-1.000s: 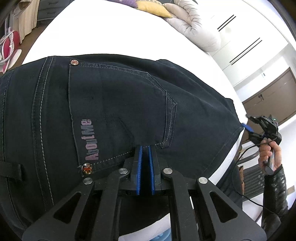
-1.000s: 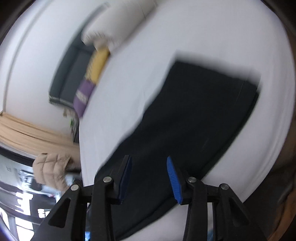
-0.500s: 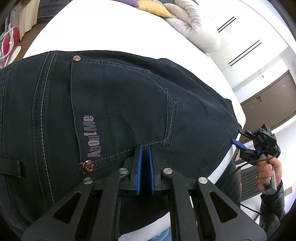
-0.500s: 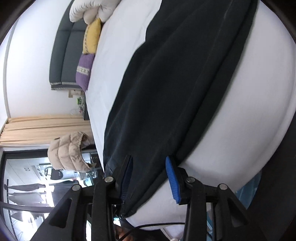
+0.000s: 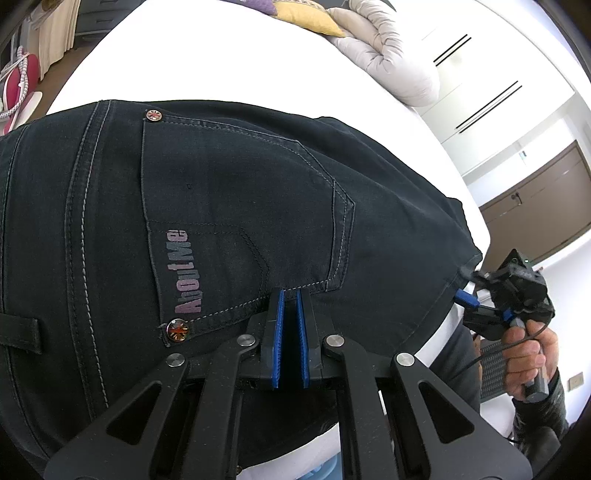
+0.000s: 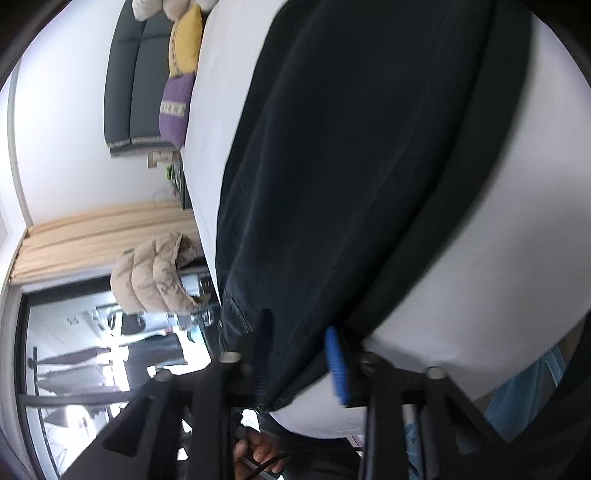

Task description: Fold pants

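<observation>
Dark navy pants point(image 5: 221, 206) lie flat on a white bed point(image 5: 207, 66), back pocket with "AboutMe" lettering up. My left gripper point(image 5: 290, 295) is shut, its blue pads together at the waistband edge just below the pocket; whether cloth sits between them is hidden. My right gripper point(image 5: 469, 291) is open at the leg hem on the right edge of the bed. In the right wrist view the pants point(image 6: 369, 166) stretch away, and the right gripper point(image 6: 299, 332) stands open with the hem corner between its fingers.
A white duvet point(image 5: 388, 51), a yellow pillow point(image 5: 303, 11) and a purple pillow point(image 6: 177, 99) lie at the head of the bed. A beige jacket point(image 6: 151, 273) hangs beyond the bed. Wardrobe doors and a brown door point(image 5: 535, 206) stand to the right.
My right gripper has swung down and in to the leg hem, and now straddles the hem corner. My left gripper has stayed shut at the waistband.
</observation>
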